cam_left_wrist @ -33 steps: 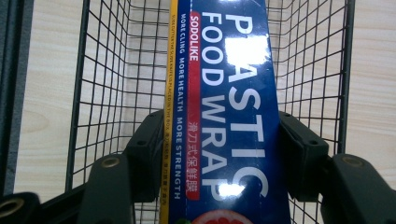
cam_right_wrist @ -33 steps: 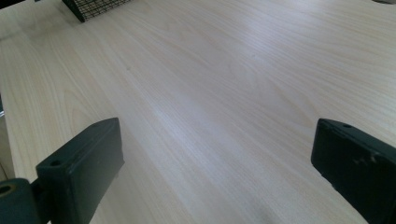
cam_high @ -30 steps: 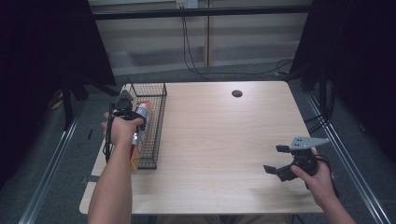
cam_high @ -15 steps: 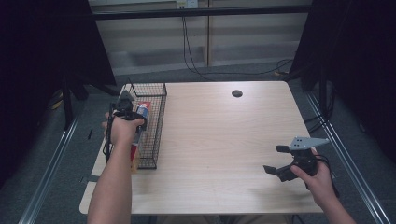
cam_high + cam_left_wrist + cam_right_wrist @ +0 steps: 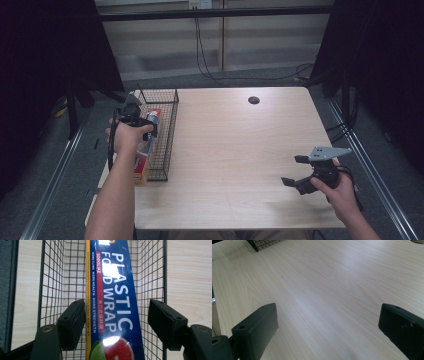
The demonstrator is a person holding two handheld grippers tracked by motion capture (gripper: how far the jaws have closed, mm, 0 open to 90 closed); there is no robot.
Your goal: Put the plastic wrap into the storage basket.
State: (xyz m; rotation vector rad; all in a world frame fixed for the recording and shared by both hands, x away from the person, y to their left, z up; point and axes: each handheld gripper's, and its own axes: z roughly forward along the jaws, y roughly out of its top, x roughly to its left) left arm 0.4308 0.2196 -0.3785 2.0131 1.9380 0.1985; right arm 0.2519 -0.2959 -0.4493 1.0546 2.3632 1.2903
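Straddling the plastic wrap box (image 5: 113, 302), the left gripper (image 5: 115, 322) has just been opening its jaws: the left pad sits right at the box's yellow edge, while the right pad stands clear of the blue face with bare mesh between them, so the pads no longer press on it. That box lies lengthwise inside the black wire basket (image 5: 62, 277), running along the basket's long axis between its two side walls. From the high view, the left gripper (image 5: 135, 120) hangs over the basket (image 5: 167, 135), which stands along the tabletop's (image 5: 240, 150) left edge, with the box (image 5: 150, 122) poking out beneath the left hand (image 5: 127, 137). Near the tabletop's front right corner, the right gripper (image 5: 300, 172) sits in the right hand (image 5: 340, 192) with its jaws spread wide and nothing between them, above bare wood (image 5: 324, 290). A small dark hole (image 5: 253, 100) marks the far edge of the tabletop.
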